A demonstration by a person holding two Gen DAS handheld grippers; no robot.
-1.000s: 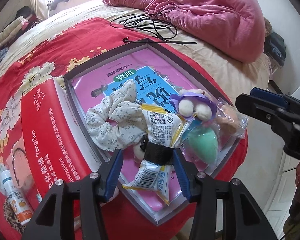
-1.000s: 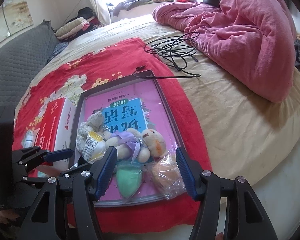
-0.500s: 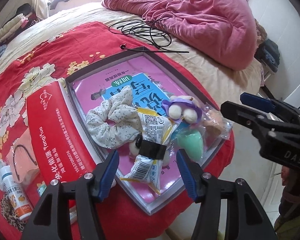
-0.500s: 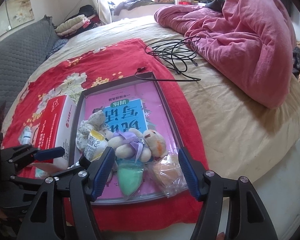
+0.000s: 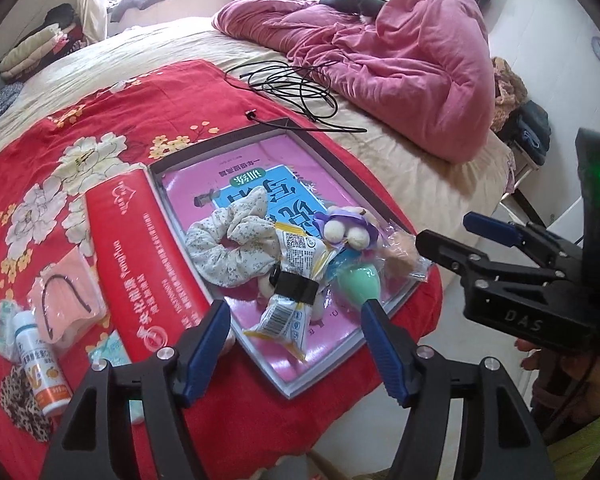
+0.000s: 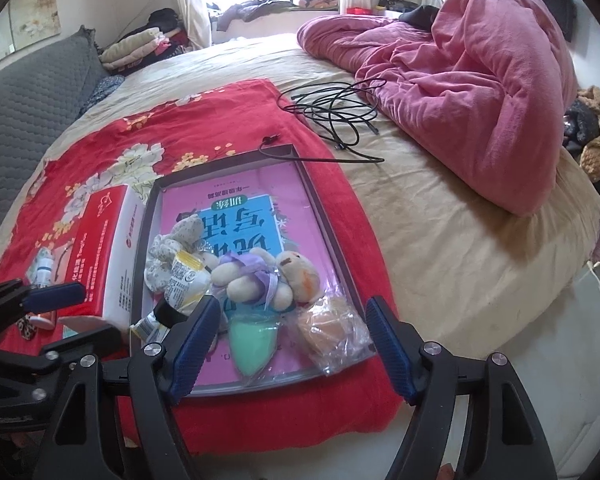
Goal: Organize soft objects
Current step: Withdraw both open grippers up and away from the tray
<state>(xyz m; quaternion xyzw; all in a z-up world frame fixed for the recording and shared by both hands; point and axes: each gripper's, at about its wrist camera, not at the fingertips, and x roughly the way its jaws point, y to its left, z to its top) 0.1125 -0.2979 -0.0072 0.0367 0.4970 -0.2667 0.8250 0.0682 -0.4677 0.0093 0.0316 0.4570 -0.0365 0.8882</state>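
A grey-rimmed tray lined with a pink book lies on the red cloth. In it lie a floral scrunchie, a black-banded snack packet, a plush toy with purple ribbon, a mint sponge and a bagged orange sponge. My left gripper hovers above the packet, jaws opening, pads clear of it. Over the sponges my right gripper hangs with its jaws opening and nothing gripped.
A red tissue box sits left of the tray. A bottle, pink mask and leopard scrunchie lie further left. Black cable and a pink quilt lie behind. The bed's edge drops off at the right.
Both pairs of jaws have widened. My left gripper has risen and drawn back from the snack packet, which stays in the tray. The right gripper has hardly moved.
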